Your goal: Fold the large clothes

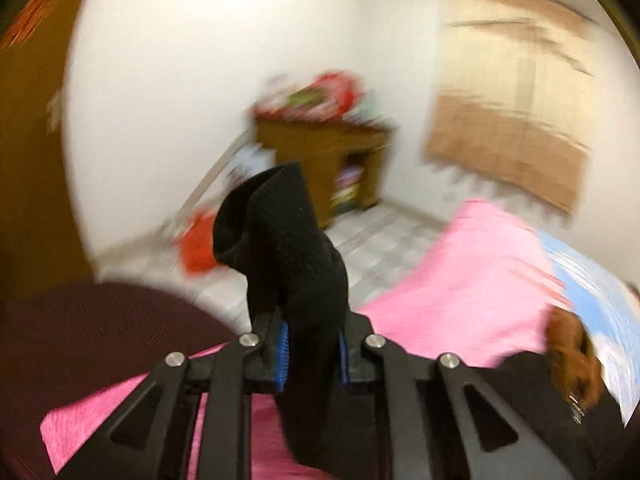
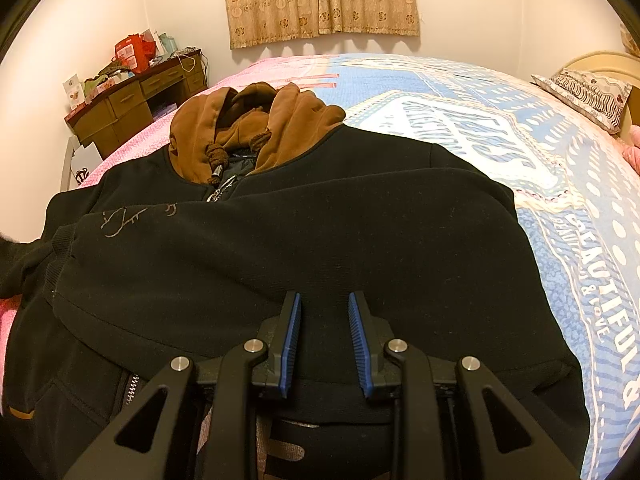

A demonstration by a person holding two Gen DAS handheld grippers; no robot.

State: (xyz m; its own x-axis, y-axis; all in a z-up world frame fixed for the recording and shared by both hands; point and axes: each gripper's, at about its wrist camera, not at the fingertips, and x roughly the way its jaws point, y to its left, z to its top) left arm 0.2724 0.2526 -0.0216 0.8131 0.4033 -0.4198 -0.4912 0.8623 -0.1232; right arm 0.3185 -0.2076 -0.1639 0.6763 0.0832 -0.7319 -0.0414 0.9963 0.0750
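A black zip jacket (image 2: 320, 220) with a brown hood (image 2: 256, 120) lies spread on the bed, one sleeve folded across its chest. My left gripper (image 1: 312, 332) is shut on a bunched black piece of the jacket (image 1: 280, 232), which stands up out of the jaws above the pink bedspread (image 1: 460, 280). The left wrist view is blurred; the hood (image 1: 572, 352) shows at its right edge. My right gripper (image 2: 325, 304) sits low over the jacket's lower part. Its blue pads (image 2: 290, 336) stand a little apart with black cloth filling the gap. Whether they pinch it I cannot tell.
The bed carries a blue and white patterned cover (image 2: 500, 152) and a pillow (image 2: 588, 92) at the far right. A wooden desk (image 2: 132, 100) piled with things stands in the corner. A red bag (image 1: 198, 246) lies on the tiled floor. A dark maroon shape (image 1: 100, 340) fills the lower left.
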